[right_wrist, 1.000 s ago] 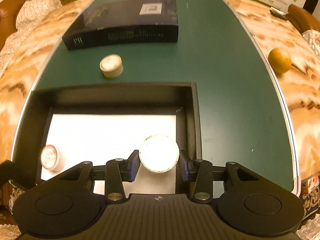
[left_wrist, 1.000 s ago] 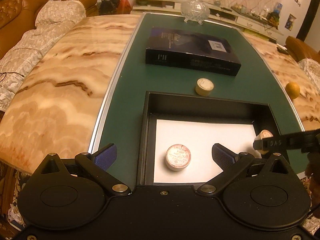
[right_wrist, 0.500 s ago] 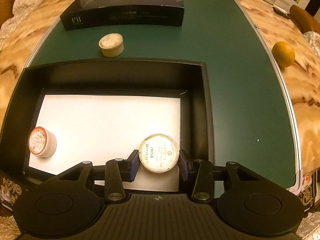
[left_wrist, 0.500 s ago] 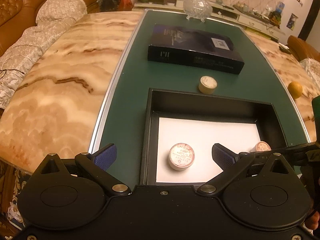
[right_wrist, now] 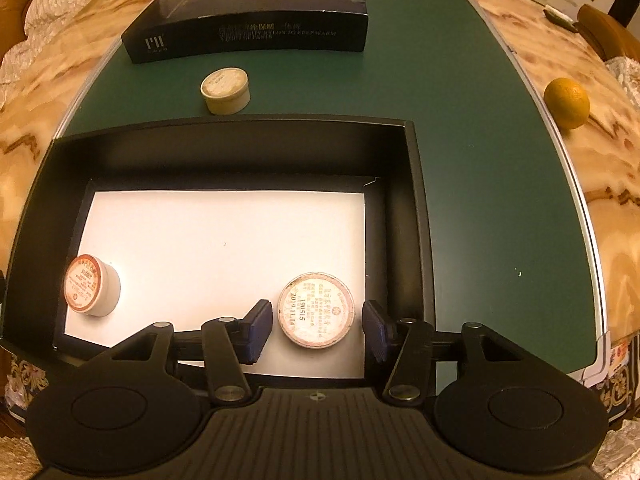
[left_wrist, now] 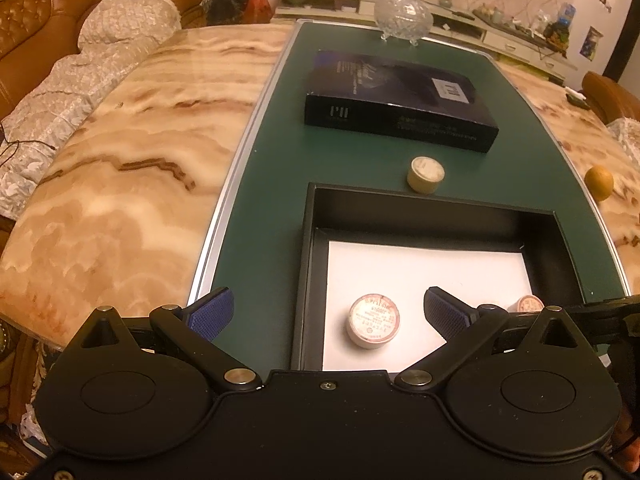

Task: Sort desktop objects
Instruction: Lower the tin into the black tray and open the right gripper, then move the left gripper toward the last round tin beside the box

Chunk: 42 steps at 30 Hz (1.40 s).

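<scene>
A green-topped bench (right_wrist: 480, 184) is carrying a black tray (right_wrist: 412, 208) lined in white, with bare floor showing between two round tins. The right gripper (right_wrist: 318, 326) is sitting spread apart around one tin (right_wrist: 316, 310), not touching it, near the tray's right wall. The left gripper (left_wrist: 328, 314) is hovering wide apart over the tray's near-left edge, close to the other tin (left_wrist: 373, 321). A third tin (right_wrist: 225, 90) is sitting just outside the far wall.

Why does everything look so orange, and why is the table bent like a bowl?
Left wrist view: warm indoor light turns the marble table orange, and the fisheye lens curves its straight metal edge. Right wrist view: the white paper in the black tray shines brightest, the round tin between the right tongs is sharp, and the orange looks stretched near the rim.
</scene>
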Tool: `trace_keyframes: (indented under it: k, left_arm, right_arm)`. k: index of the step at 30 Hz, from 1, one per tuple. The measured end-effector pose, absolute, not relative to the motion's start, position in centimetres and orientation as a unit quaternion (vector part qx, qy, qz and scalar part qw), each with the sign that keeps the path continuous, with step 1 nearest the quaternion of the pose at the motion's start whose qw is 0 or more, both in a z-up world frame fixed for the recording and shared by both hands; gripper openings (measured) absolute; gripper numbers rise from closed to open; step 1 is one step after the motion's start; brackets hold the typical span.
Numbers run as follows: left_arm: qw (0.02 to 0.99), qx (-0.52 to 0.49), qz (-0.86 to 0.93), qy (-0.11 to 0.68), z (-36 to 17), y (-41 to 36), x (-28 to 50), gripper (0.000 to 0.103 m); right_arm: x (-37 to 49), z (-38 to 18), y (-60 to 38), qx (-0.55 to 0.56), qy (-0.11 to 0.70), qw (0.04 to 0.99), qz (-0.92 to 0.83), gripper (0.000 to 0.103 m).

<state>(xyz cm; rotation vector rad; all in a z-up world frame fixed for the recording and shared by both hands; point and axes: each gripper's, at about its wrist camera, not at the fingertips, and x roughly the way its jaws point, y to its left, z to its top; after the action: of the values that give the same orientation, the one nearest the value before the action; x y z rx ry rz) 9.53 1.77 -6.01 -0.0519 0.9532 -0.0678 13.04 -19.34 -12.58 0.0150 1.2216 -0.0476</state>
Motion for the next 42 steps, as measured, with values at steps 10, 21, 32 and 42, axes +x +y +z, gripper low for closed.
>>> trace_keyframes:
  k: [10, 21, 32, 42]
  left_arm:
    - [0.889, -0.002, -0.040, 0.456, -5.5, -0.1, 10.5, 0.103]
    - [0.891, 0.022, -0.037, 0.451, -4.7, -2.7, 13.6, 0.103]
    - [0.888, 0.058, -0.048, 0.453, -5.3, -6.8, 19.0, 0.103]
    - [0.883, 0.069, -0.042, 0.463, -8.2, -9.9, 24.9, 0.103]
  right_arm:
    - [11.9, -10.4, -19.8, 0.014, 0.539, 0.842, -0.023, 0.061]
    - [10.3, -7.4, -20.3, 0.022, 0.493, 0.870, -0.027, 0.071]
    - [9.0, -5.9, -22.3, 0.048, 0.466, 0.883, -0.041, 0.086]
    - [8.5, -6.0, -24.9, 0.084, 0.458, 0.884, -0.050, 0.087]
